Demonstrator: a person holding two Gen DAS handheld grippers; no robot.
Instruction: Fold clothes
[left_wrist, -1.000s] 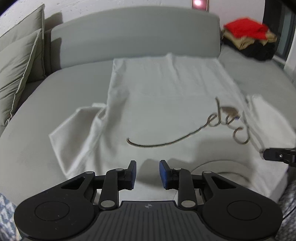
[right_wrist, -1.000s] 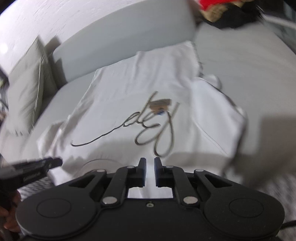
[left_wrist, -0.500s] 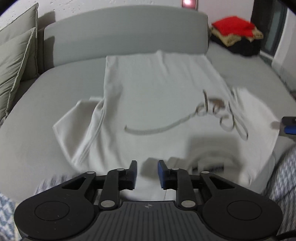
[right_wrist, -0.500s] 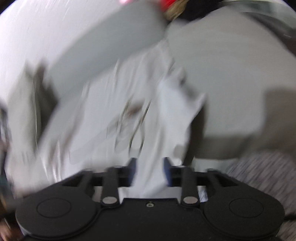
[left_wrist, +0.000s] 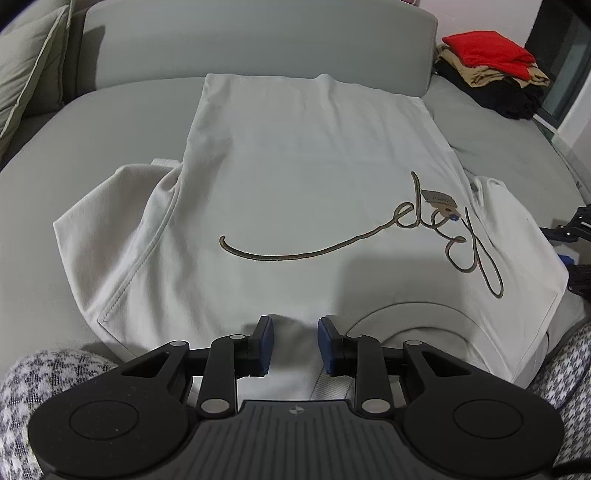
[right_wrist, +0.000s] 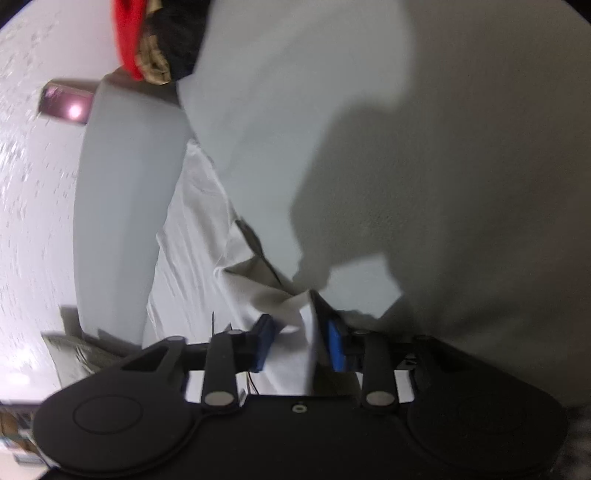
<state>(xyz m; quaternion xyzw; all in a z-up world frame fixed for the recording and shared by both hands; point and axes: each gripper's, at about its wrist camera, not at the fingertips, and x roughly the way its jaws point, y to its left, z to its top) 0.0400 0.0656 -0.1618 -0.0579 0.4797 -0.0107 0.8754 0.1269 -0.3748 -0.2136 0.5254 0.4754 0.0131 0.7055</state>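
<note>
Grey sofa (left_wrist: 110, 122) carries a white T-shirt (left_wrist: 303, 177) spread flat at its near edge, collar nearest. Folded clothes pile (left_wrist: 491, 70) sits at the far right corner. Risk: the right sleeve could slip, being only partly caught. Right gripper (right_wrist: 301, 345) jaws are closing with sleeve fabric between them. Left gripper (left_wrist: 293, 345) is partly open over the shoulder, gripping nothing.

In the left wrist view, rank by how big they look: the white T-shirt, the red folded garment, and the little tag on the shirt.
1. white T-shirt
2. red garment, though it lies farther from the camera
3. tag
</note>
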